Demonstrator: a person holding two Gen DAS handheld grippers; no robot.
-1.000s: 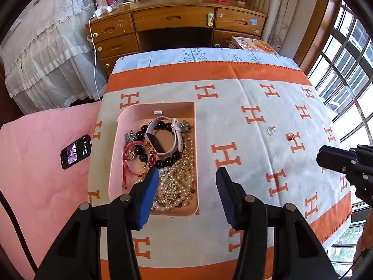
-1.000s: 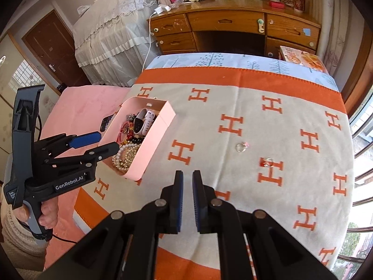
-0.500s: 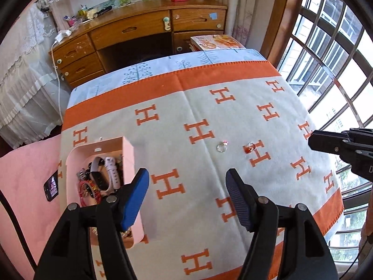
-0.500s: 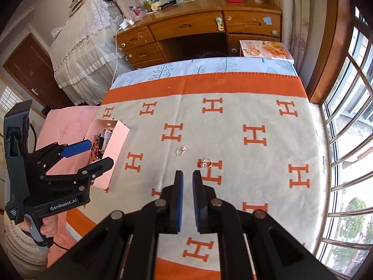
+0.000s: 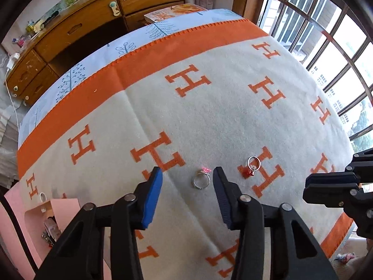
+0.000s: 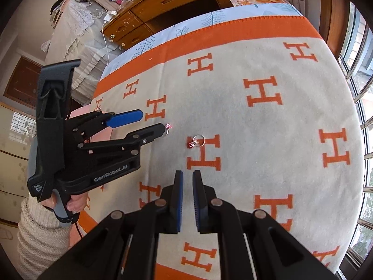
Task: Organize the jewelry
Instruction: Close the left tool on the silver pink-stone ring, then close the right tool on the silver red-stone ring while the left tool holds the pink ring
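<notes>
Through the left wrist camera I counted two rings on the blanket point(image 5: 233, 107): the pink ring point(image 5: 202, 180) lay between the wide-open jaws of my left gripper point(image 5: 187, 179), nearer the right jaw, the red ring point(image 5: 251, 168) just beyond, and only this view showed a corner of the box point(image 5: 63, 206) at lower left. Through the right wrist camera I saw the right gripper point(image 6: 187, 194) nearly closed on nothing, near the red ring point(image 6: 197, 141), with the pink ring point(image 6: 167, 128) partly hidden behind the left gripper point(image 6: 151, 122).

Blanket: cream blanket point(image 5: 228, 116) with orange H motifs and an orange border, spread before me.
Desk: wooden desk point(image 5: 98, 21) with drawers beyond it.
Window: gridded window point(image 5: 326, 53) at my right, admitting daylight.
Door: brown door point(image 6: 22, 84) far left.
</notes>
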